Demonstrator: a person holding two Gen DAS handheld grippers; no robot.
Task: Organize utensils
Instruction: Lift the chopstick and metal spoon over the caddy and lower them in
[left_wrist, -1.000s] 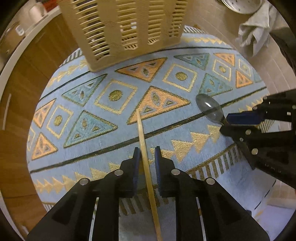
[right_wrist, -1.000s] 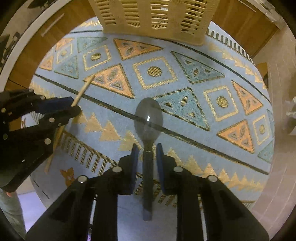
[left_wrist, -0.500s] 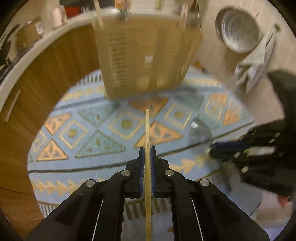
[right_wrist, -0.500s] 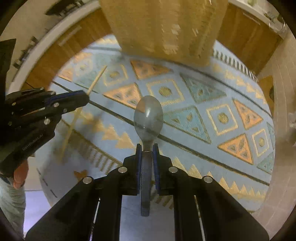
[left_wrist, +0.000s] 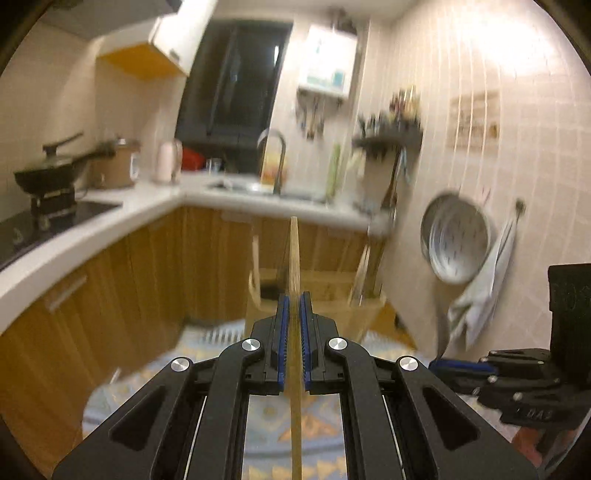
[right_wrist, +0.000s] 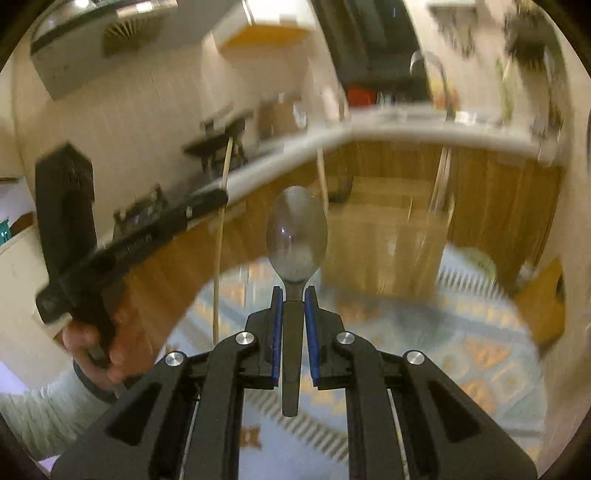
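My left gripper (left_wrist: 294, 299) is shut on a thin wooden chopstick (left_wrist: 294, 251), which runs between its blue pads and points up and ahead. My right gripper (right_wrist: 294, 291) is shut on the dark handle of a metal spoon (right_wrist: 297, 236), bowl forward. Both are raised above the patterned rug (right_wrist: 461, 332). The beige slatted utensil basket (left_wrist: 325, 299) stands ahead on the rug with several utensils upright in it; in the right wrist view the basket (right_wrist: 388, 236) is blurred. The left gripper (right_wrist: 207, 201) with its chopstick (right_wrist: 221, 243) shows at the left there, held by a hand (right_wrist: 99, 350).
Wooden cabinets (left_wrist: 122, 280) under a white counter (left_wrist: 110, 221) curve behind the basket. On the counter are a pan on a stove (left_wrist: 48, 177) and a sink tap (left_wrist: 273, 155). A metal basin (left_wrist: 456, 240) and a towel (left_wrist: 484, 288) hang on the tiled wall at the right.
Both grippers closed on their utensils, lifted them off the rug and tilted upward. The views swung from the rug to the basket top, counter and walls.
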